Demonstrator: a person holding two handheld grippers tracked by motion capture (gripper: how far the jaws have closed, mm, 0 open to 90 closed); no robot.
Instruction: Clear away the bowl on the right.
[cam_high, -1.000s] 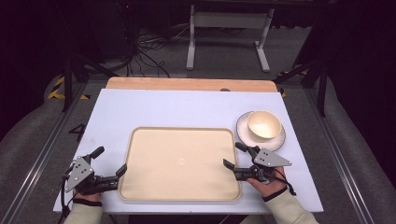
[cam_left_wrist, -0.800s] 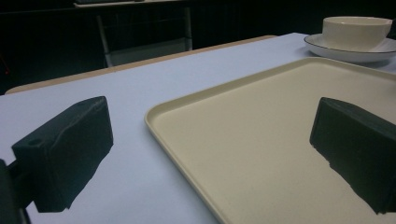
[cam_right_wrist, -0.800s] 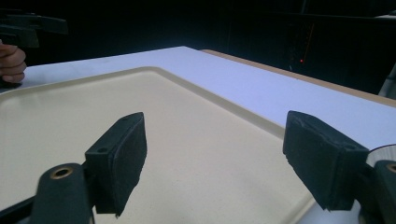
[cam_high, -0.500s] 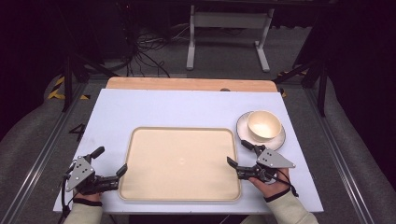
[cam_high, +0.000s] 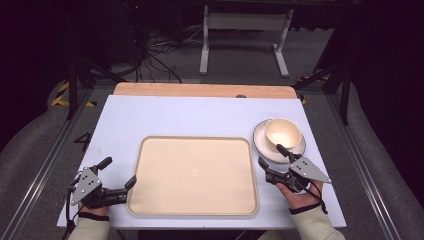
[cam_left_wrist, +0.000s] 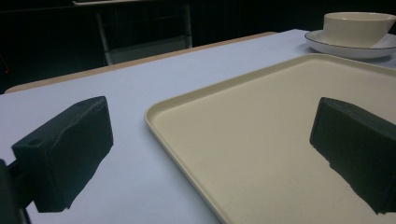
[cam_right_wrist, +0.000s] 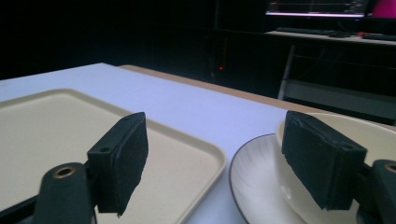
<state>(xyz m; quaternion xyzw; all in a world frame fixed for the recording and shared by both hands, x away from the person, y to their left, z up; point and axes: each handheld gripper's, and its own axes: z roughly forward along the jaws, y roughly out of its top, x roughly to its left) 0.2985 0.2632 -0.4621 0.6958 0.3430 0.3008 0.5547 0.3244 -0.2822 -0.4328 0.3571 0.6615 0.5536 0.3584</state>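
Beige tray (cam_high: 192, 174) at the centre of the white desk (cam_high: 165, 117). Left gripper (cam_high: 119, 176), at the tray's 8 o'clock corner, jaws spread and holding nothing. Right gripper (cam_high: 271, 156), at the tray's 3 o'clock edge, jaws likewise spread, empty. Cream bowl (cam_high: 282, 133) on plate (cam_high: 261, 142) at 2 o'clock.

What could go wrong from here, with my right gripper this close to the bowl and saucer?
The open right gripper sits right beside the saucer, one jaw over its rim. Pushing forward could shove the saucer or tip the bowl stacked loose on it. The open left gripper straddles the tray edge, so closing or nudging there might slide the tray across the table.
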